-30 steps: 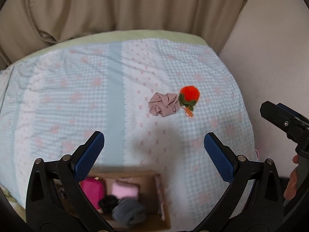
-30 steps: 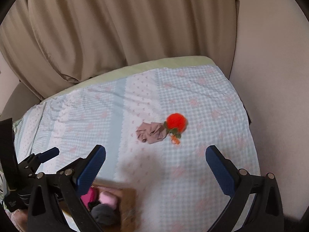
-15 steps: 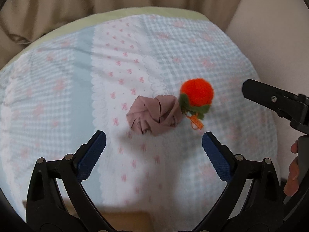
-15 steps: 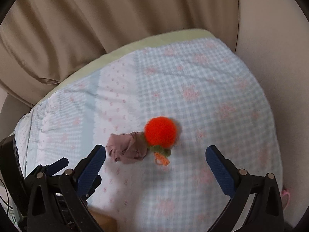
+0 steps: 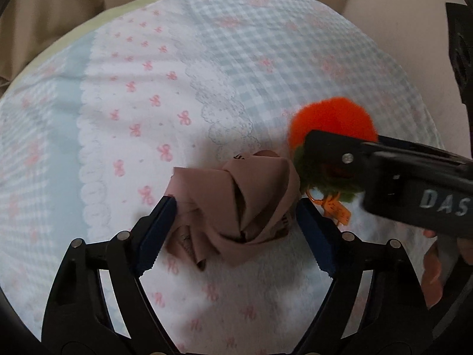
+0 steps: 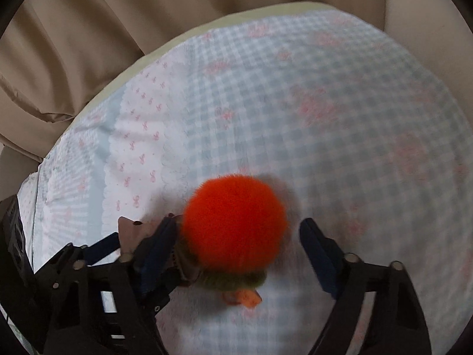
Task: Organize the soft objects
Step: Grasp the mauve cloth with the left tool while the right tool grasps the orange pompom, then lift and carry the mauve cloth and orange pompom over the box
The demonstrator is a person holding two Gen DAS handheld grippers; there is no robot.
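Observation:
A crumpled dusty-pink cloth [image 5: 236, 204] lies on the checked bedspread [image 5: 147, 94]. My left gripper [image 5: 235, 233] is open with its blue pads on either side of the cloth, low over it. A fuzzy orange pom-pom with a green collar and orange tag [image 6: 233, 222] lies just right of the cloth; it also shows in the left wrist view [image 5: 331, 124]. My right gripper [image 6: 236, 254] is open and straddles the pom-pom. A corner of the cloth [image 6: 127, 230] shows at its left, beside the left gripper's finger.
Beige curtains [image 6: 118, 29] hang behind the bed, and a pale wall [image 6: 428, 6] runs along its right side. A green mattress edge [image 5: 88, 26] borders the bedspread at the back. The two grippers are close together, almost touching.
Both grippers have moved forward and down onto the two objects. The cardboard box of soft things has dropped out of view. Both stayed open.

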